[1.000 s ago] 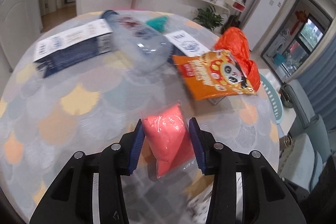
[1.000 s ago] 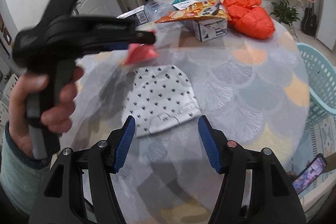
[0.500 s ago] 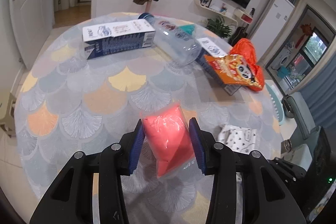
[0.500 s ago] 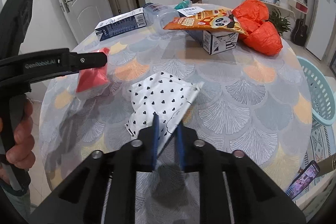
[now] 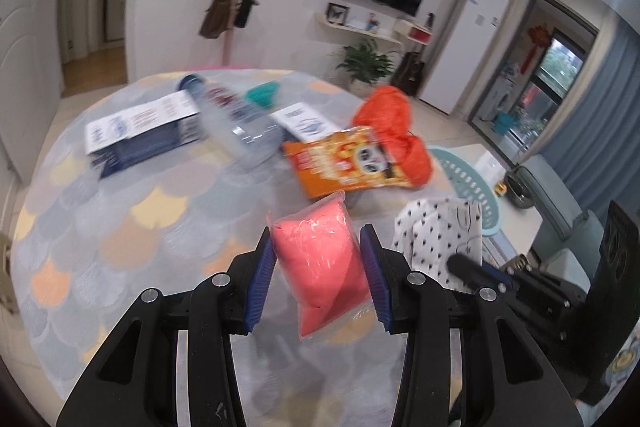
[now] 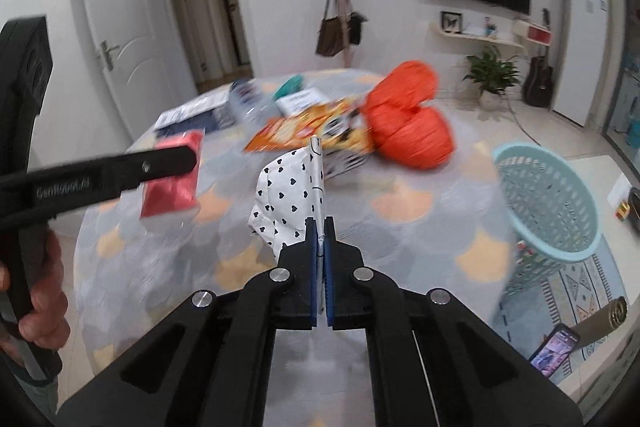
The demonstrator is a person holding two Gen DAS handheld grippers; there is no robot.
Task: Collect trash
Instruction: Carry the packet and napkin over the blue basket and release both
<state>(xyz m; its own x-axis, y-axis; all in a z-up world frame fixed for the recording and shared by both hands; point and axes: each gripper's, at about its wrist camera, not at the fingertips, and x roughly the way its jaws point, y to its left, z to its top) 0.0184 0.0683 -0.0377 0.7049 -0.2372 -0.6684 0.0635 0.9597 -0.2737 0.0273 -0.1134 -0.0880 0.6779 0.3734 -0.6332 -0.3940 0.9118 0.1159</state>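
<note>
Round table [image 6: 400, 203] with scale-pattern cloth, both loads above it. Left gripper [image 5: 318, 267] clamps pink plastic pouch [image 5: 320, 259]; right gripper [image 6: 320, 247] pinches white heart-print wrapper [image 6: 288, 195]. Carry both over light-blue perforated basket [image 6: 548, 195] beside the table, release inside rim.

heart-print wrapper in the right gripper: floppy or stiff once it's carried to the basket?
Probably floppy: the heart-print wrapper is pinched by one edge in the right gripper and its free part is creased and sags to one side. It looks thin and flat, so likely light. It may flutter or fold over on the way to the basket.
</note>
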